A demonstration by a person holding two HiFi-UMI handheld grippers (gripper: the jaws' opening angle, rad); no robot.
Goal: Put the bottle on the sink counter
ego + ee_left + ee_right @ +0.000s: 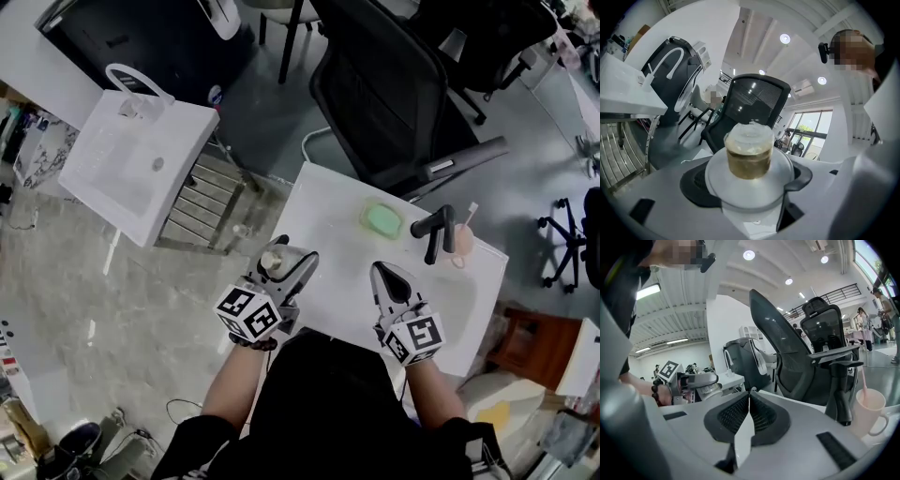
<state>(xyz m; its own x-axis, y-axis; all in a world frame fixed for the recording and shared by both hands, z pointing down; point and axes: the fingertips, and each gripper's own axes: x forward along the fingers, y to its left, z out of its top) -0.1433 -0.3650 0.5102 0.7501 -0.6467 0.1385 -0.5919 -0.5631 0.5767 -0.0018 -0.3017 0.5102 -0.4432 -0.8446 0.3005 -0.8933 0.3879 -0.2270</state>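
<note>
My left gripper (286, 259) is shut on the bottle (273, 262), a white bottle with an amber neck and a clear cap. It is held upright at the left edge of the white sink counter (328, 234). In the left gripper view the bottle (749, 154) fills the space between the jaws of the left gripper (749, 183), cap pointing away. My right gripper (383, 274) hovers over the counter's near part, jaws together and empty. In the right gripper view the right gripper (749, 398) has its pads meeting, and the left gripper (691, 380) carries the bottle (710, 389) at left.
On the counter stand a green soap dish (382, 220), a black faucet (432, 230) and a pink cup (460, 240) with a straw. A black office chair (394, 84) stands behind the counter. A second white sink (141, 164) with a white faucet is at left.
</note>
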